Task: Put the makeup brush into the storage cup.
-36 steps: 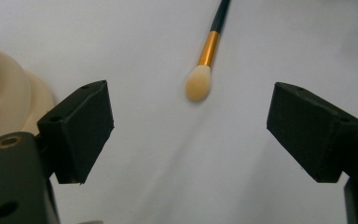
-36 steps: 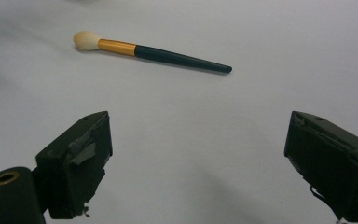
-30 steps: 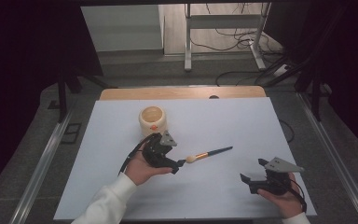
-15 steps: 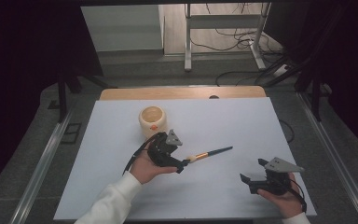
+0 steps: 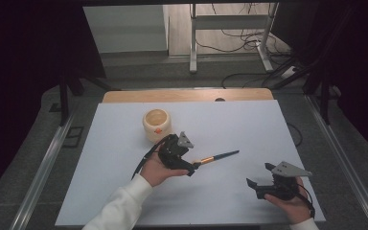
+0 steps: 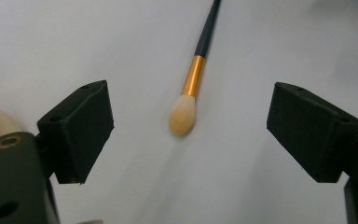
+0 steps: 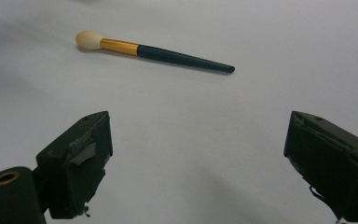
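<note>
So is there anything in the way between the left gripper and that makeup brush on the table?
Nothing visible. The left gripper has its jaws wide open, and the brush lies on bare white table just ahead of them, bristle end nearest. The cup sits off to the side.

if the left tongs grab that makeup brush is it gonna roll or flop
The brush looks slim with a round, tapered handle, so it would probably roll if nudged sideways on the smooth white table. The dark handle and gold ferrule look rigid, so likely no flop; only the soft bristle tip should give. It seems light, so the open left tongs could shift it on contact.
</note>
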